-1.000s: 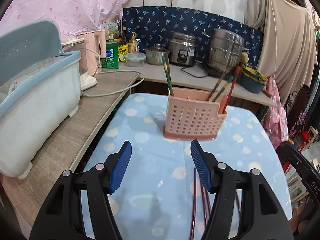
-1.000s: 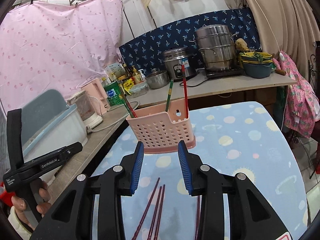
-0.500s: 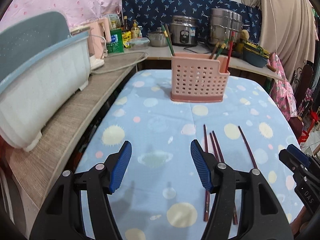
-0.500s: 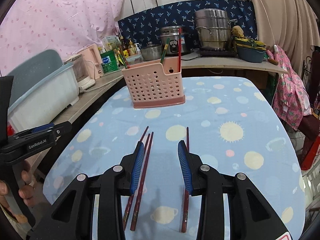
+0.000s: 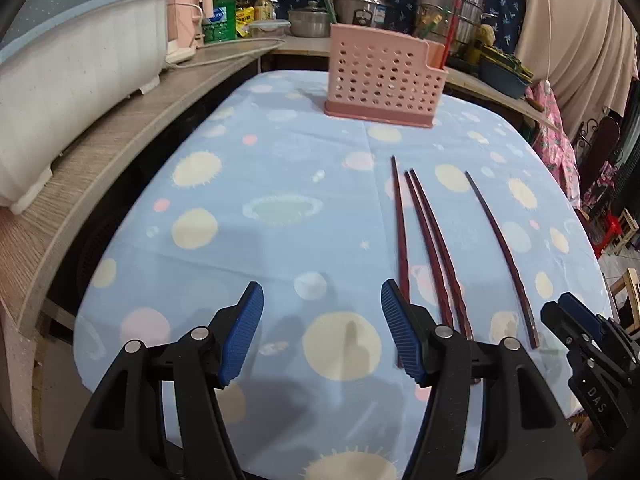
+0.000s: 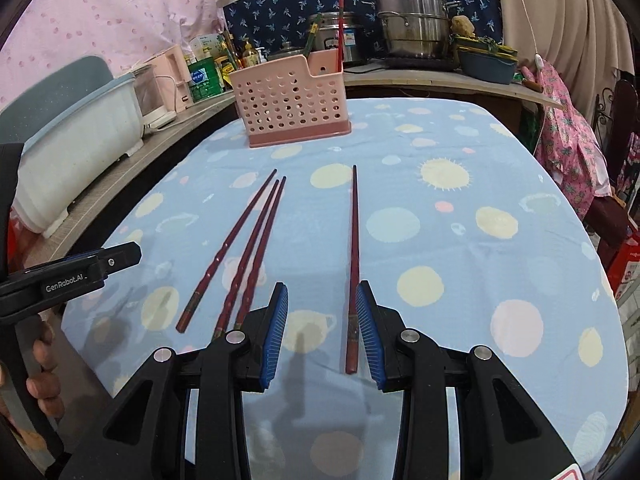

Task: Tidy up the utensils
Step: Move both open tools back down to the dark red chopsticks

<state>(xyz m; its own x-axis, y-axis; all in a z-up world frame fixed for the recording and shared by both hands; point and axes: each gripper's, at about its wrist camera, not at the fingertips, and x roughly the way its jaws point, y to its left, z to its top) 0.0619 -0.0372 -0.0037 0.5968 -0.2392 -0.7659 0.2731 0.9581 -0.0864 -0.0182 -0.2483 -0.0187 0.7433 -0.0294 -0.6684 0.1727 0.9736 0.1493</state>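
From my left gripper (image 5: pixel 322 334), jaws apart and empty, I see four chopsticks (image 5: pixel 426 240) on the bench (image 5: pixel 280 208). Only my right gripper (image 6: pixel 322 334), also open, shows one chopstick (image 6: pixel 353 268) between its pads, and my hand (image 6: pixel 38 364). The pink holder (image 6: pixel 292 108) stands beyond.

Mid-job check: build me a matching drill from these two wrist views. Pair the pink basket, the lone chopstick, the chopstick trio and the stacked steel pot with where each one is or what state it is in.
Things:
1. pink basket
2. lone chopstick
3. chopstick trio
4. stacked steel pot

Places or states:
A. on the back counter
B. lying flat, its near end between the right gripper's open jaws
C. standing at the far end of the blue tablecloth, utensils upright inside
D. lying flat between the two grippers

Pairs: 1-C, 2-B, 3-D, 4-A
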